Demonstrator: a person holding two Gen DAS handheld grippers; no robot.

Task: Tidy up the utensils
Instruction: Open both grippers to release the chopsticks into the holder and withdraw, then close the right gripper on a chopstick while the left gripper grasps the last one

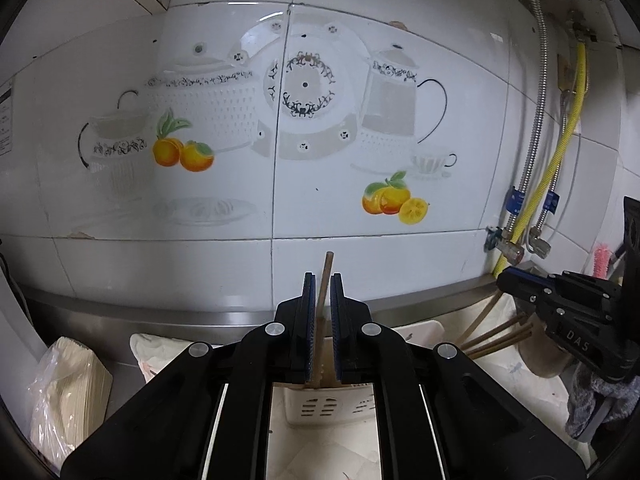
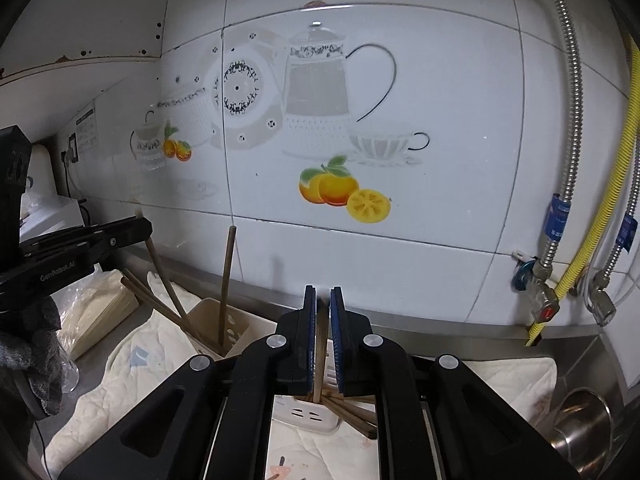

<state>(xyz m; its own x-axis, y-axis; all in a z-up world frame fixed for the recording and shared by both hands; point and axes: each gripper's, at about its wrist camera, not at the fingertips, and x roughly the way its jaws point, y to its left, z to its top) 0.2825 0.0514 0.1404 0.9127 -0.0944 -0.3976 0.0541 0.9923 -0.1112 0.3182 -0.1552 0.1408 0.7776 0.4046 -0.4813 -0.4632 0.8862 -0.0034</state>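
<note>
My left gripper (image 1: 322, 280) is shut on a brown wooden chopstick (image 1: 325, 276) that stands upright over a white slotted utensil holder (image 1: 320, 406). My right gripper (image 2: 322, 294) is shut on another chopstick (image 2: 320, 352), held upright above a second white slotted holder (image 2: 310, 414) with several chopsticks (image 2: 352, 412) lying in it. In the right wrist view the left gripper (image 2: 132, 228) is at the left, above the first holder (image 2: 236, 332), where a chopstick (image 2: 227, 280) stands upright. In the left wrist view the right gripper (image 1: 508, 278) is at the right, above several chopsticks (image 1: 500, 338).
A quilted white cloth (image 2: 132, 372) covers the steel counter. A bagged stack of paper (image 1: 66, 384) lies at the left. The tiled wall (image 1: 280, 208) is close ahead. Gas hoses and valves (image 2: 560, 280) hang at the right. A steel pot (image 2: 584, 420) sits at the lower right.
</note>
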